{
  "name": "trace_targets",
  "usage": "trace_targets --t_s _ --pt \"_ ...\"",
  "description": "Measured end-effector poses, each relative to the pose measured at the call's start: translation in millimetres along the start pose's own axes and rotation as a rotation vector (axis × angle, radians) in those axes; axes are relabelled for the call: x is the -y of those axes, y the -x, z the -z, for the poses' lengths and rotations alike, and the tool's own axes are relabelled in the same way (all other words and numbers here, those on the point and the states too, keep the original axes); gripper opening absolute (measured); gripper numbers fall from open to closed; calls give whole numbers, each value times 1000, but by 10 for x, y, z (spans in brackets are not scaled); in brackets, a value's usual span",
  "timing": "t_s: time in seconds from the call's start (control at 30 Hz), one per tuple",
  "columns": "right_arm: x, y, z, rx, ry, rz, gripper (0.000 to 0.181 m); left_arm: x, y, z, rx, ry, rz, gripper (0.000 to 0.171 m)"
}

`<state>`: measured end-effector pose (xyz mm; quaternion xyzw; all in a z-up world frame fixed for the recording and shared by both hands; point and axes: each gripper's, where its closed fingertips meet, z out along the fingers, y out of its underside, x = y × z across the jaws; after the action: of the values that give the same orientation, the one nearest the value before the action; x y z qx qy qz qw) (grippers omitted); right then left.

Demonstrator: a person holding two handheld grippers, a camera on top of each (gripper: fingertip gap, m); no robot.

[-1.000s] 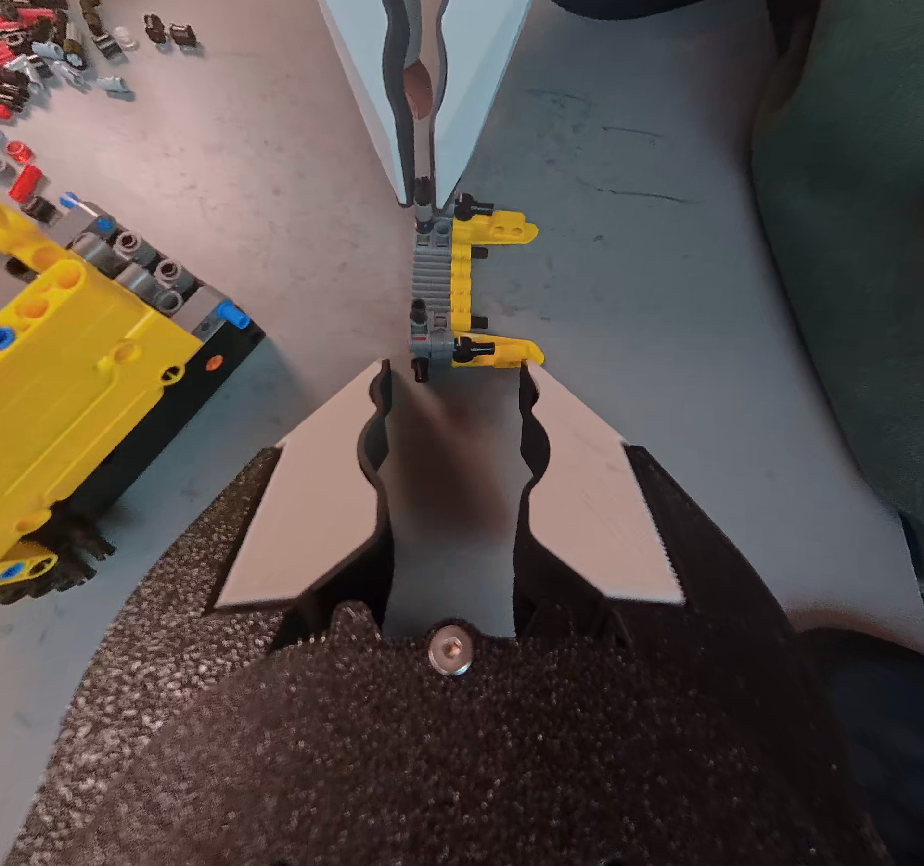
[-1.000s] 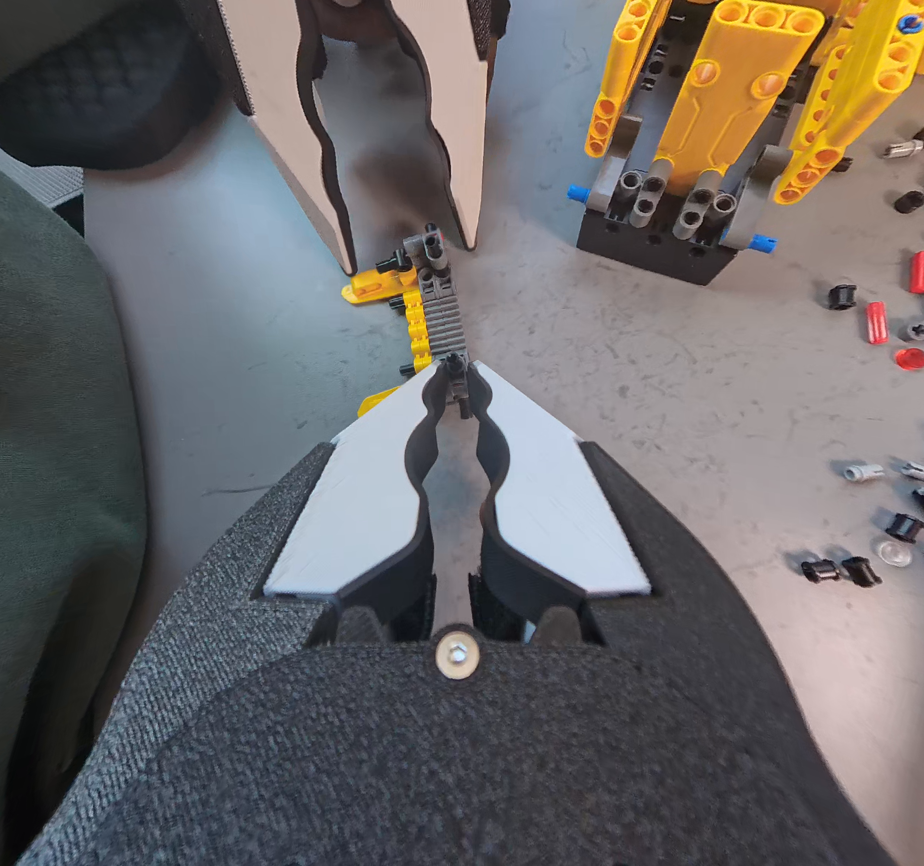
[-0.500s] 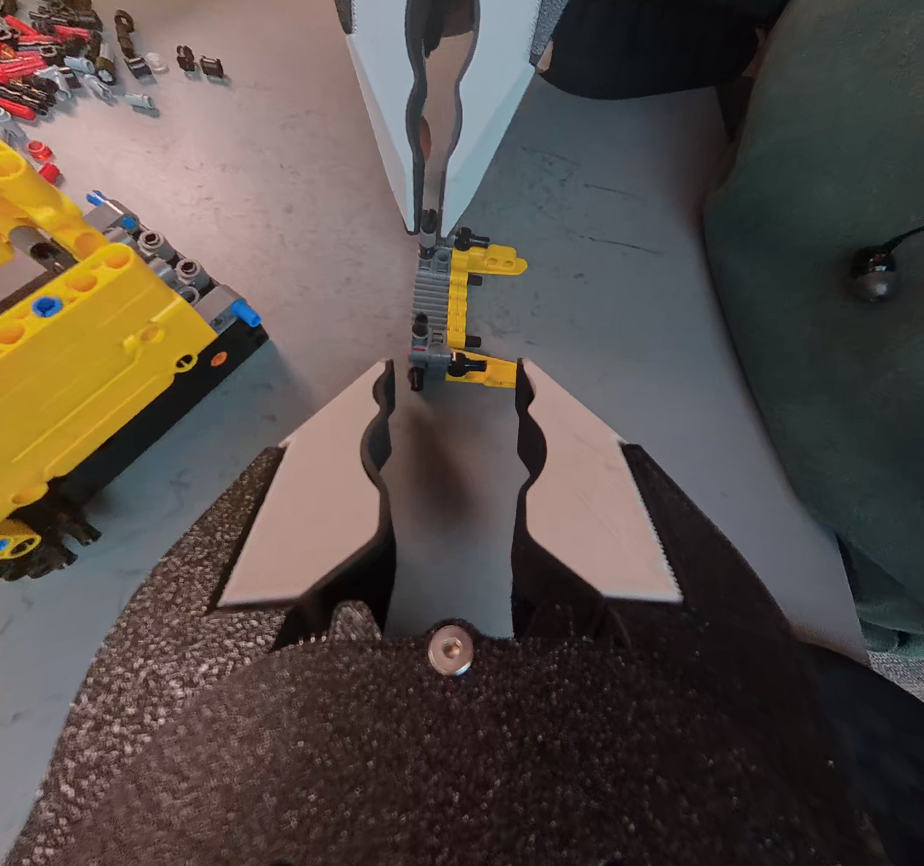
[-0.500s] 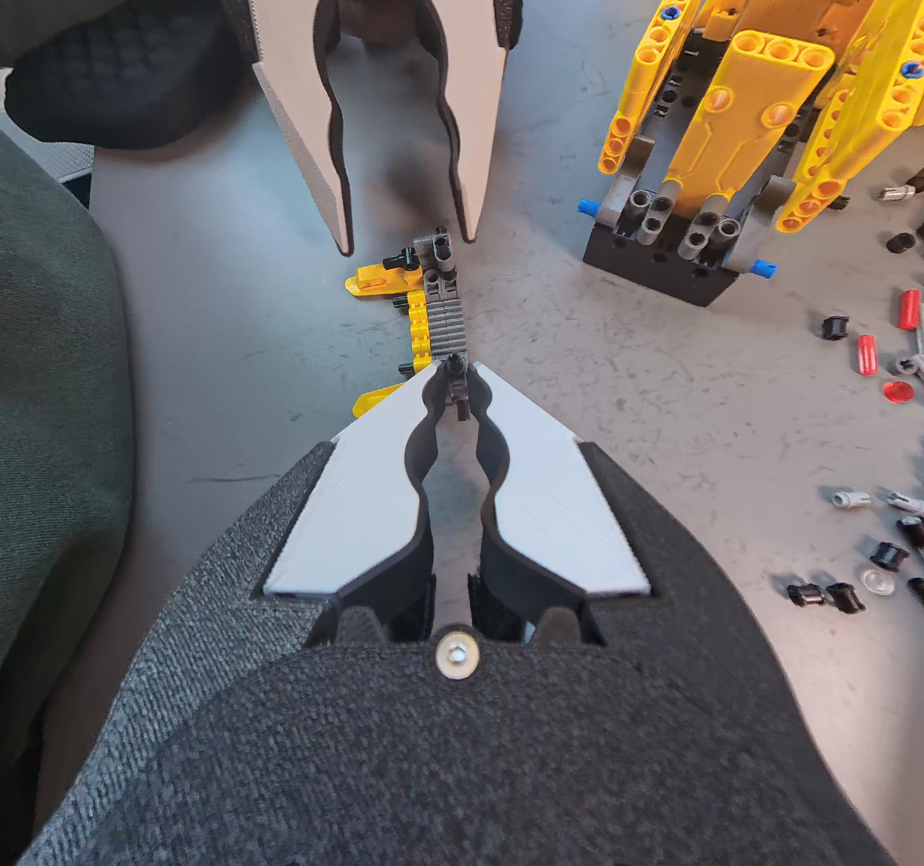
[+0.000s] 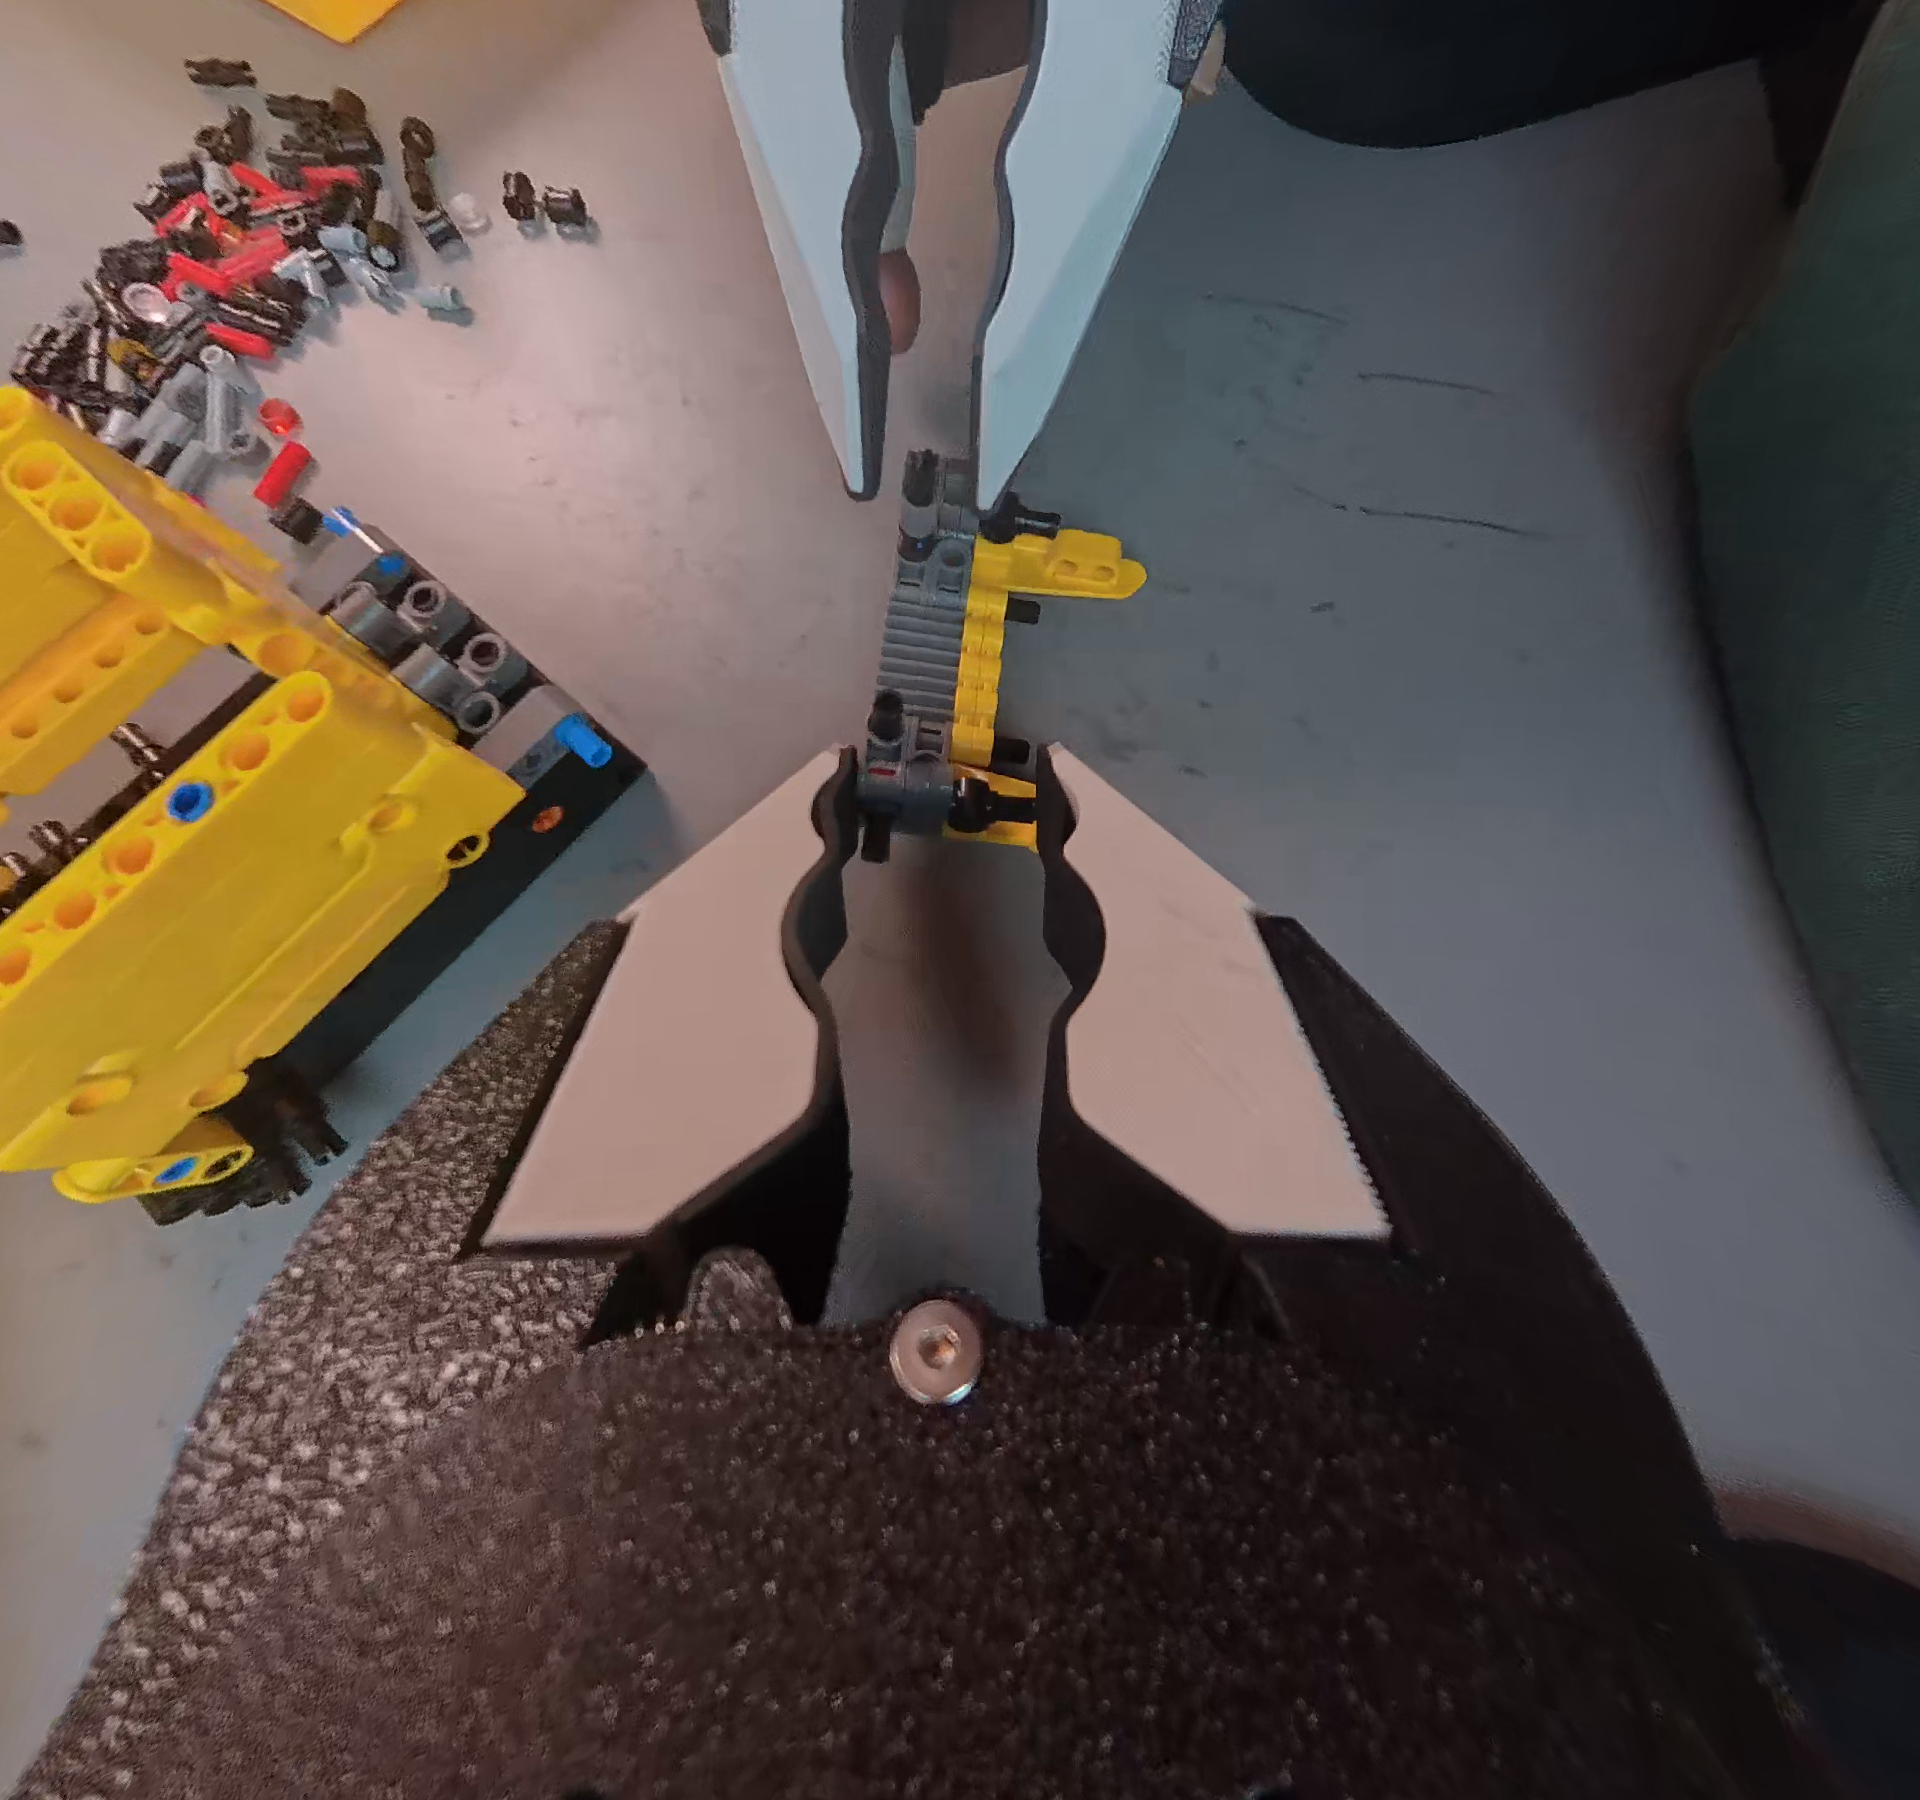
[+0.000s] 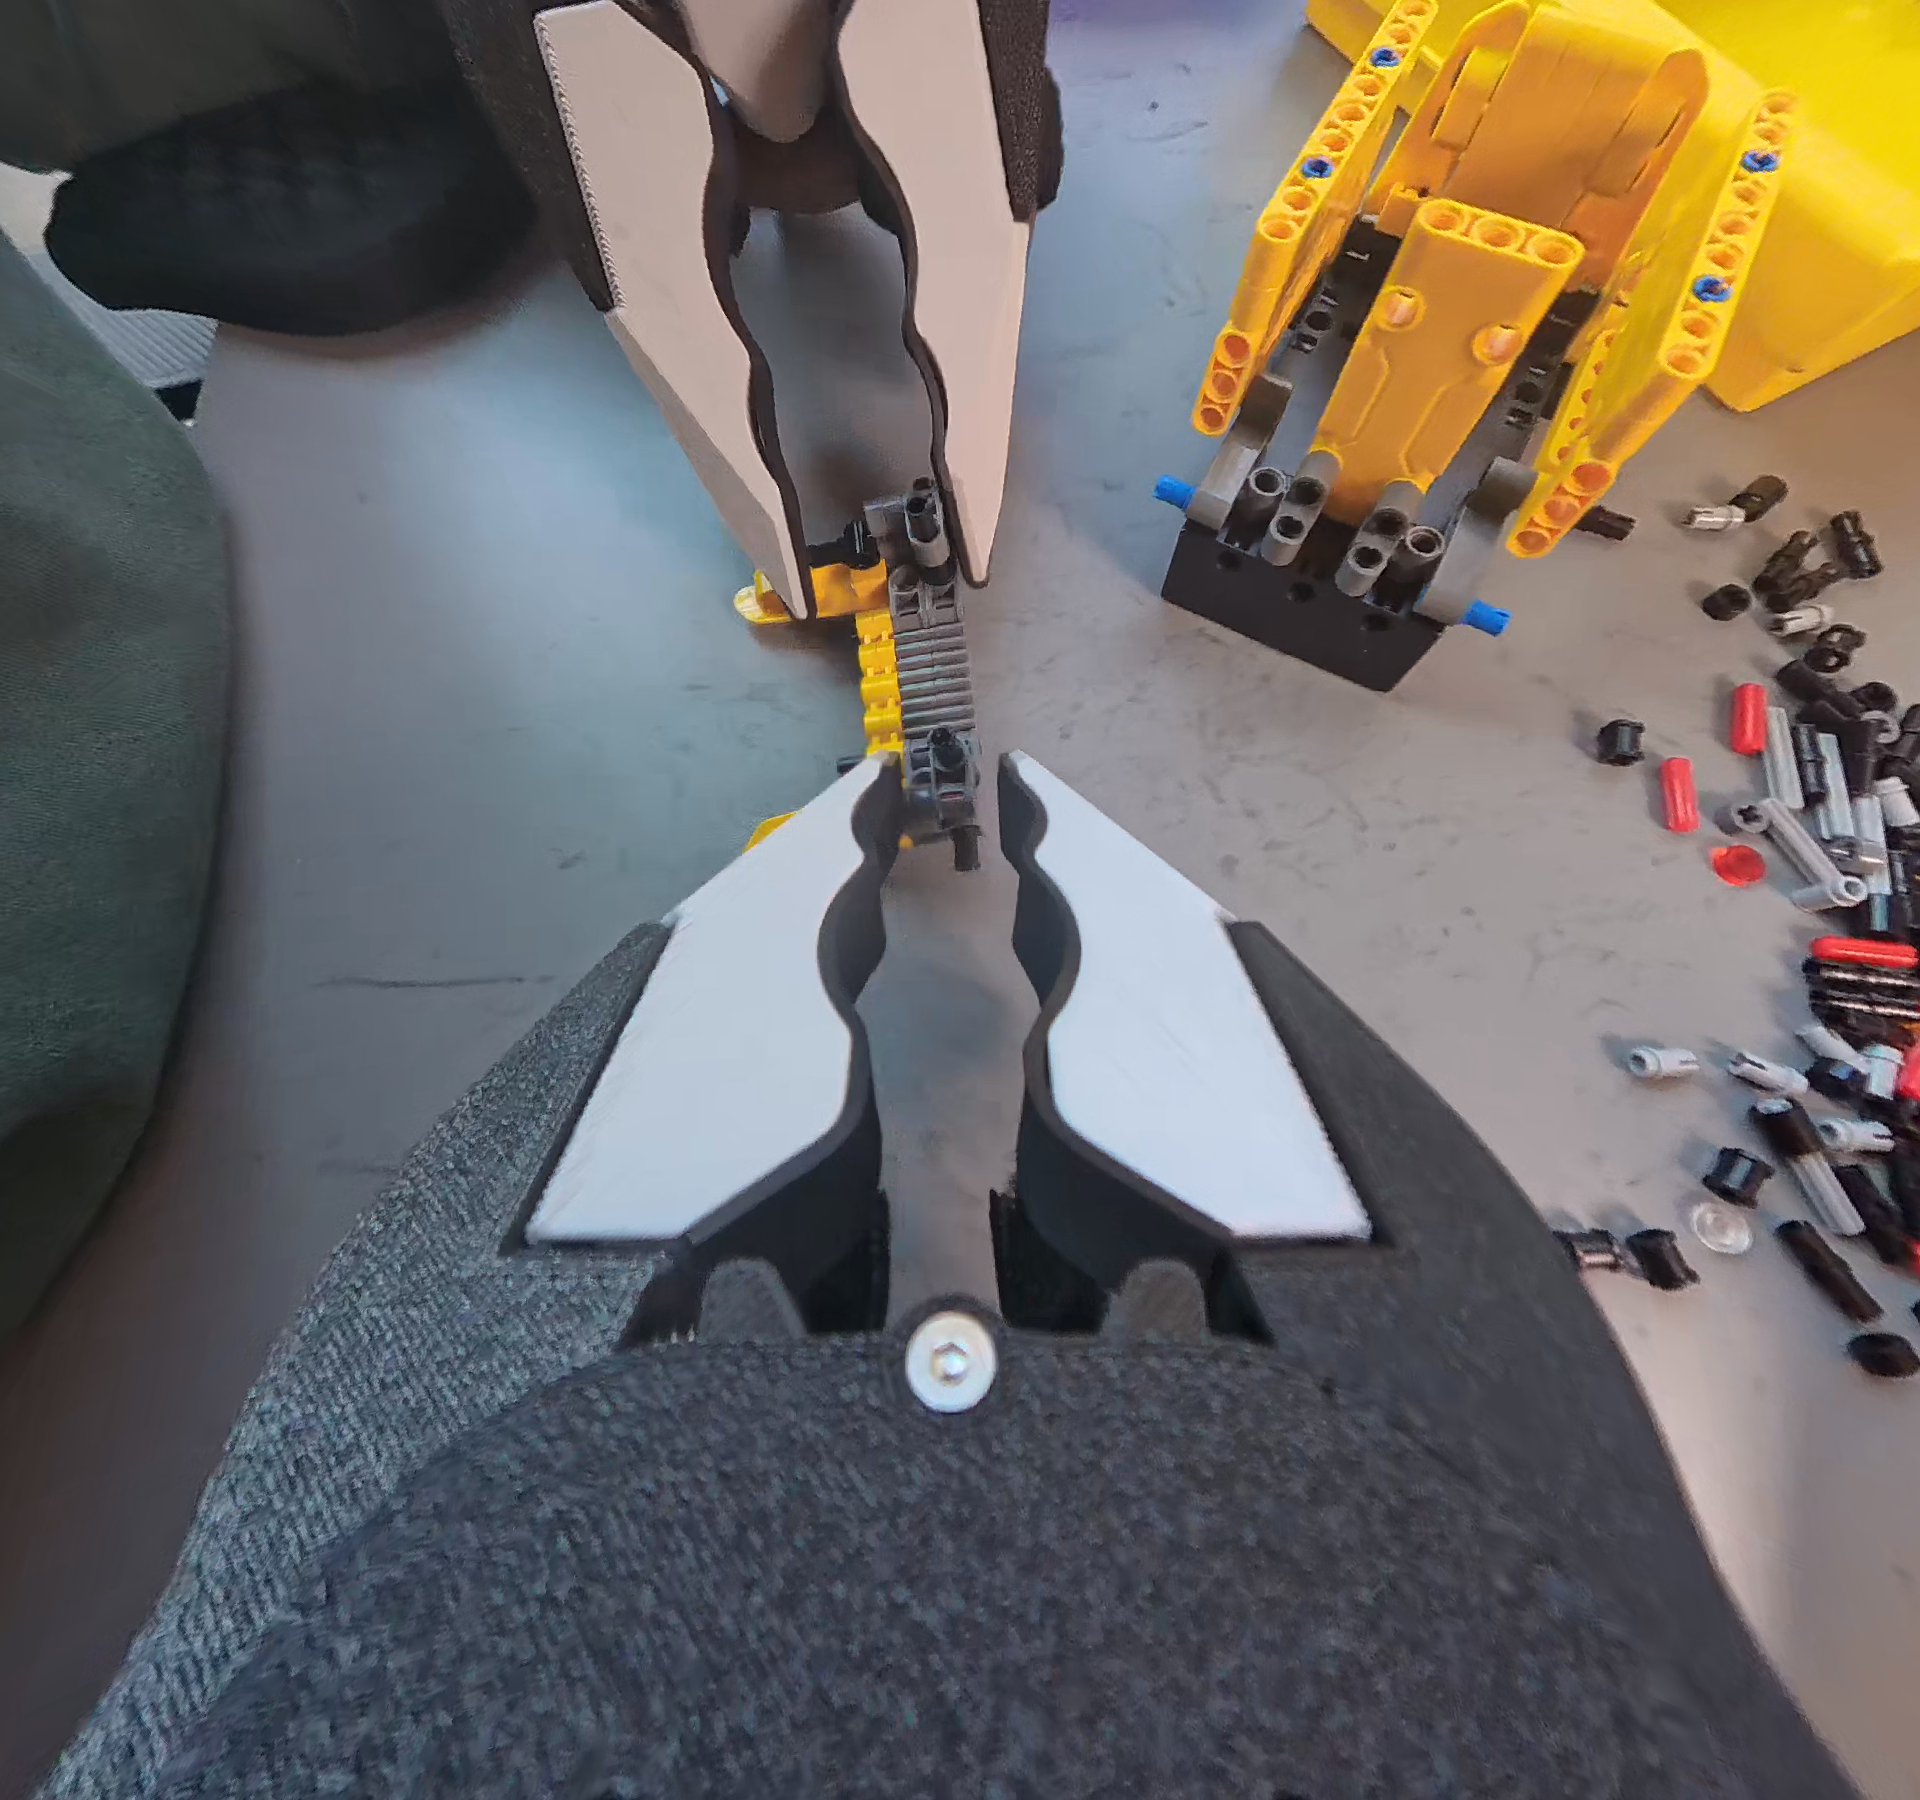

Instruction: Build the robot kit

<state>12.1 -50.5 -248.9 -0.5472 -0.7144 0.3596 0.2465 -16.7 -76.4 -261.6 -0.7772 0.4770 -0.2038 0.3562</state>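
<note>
Between both tools lies the grey-yellow brick piece (image 5: 940,649); left tool (image 5: 943,784) and right tool (image 6: 940,784) gape, gripping nothing.

A scuffed grey tabletop (image 5: 1351,503) under soft, even light, with faint shadows

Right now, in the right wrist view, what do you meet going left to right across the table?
Green fabric → small grey-and-yellow brick assembly, bracketed at its ends by the open left gripper and open right gripper → large yellow-and-black brick model → heap of loose black, red and grey pins.
</note>
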Motion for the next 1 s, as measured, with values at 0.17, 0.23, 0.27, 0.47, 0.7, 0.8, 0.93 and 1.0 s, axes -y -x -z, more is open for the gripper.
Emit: trace_targets --t_s 0.17,0.23,0.27,0.47,0.7,0.8,0.93,1.0 --pt "-16 -9 -2 -11 -6 37 16 57 39 30 43 -33 -34 33" --pt "-20 -13 -15 -20 -4 51 16 60 42 29 57 -39 -54 33" --pt "-22 -15 -14 -25 -3 61 15 69 41 31 63 -46 -63 33" --pt "137 -70 90 -107 -111 219 15 355 59 227 56 -238 -15 29" --pt "405 -175 252 -437 -204 660 15 675 95 607 -162 -532 288 55" --pt "547 -96 266 -596 -212 908 15 663 176 598 -183 -544 389 58" --pt "682 95 241 -665 -273 1058 14 635 135 422 -107 -466 310 49" --pt "694 119 232 -689 -279 1091 14 662 84 377 -55 -438 219 34"
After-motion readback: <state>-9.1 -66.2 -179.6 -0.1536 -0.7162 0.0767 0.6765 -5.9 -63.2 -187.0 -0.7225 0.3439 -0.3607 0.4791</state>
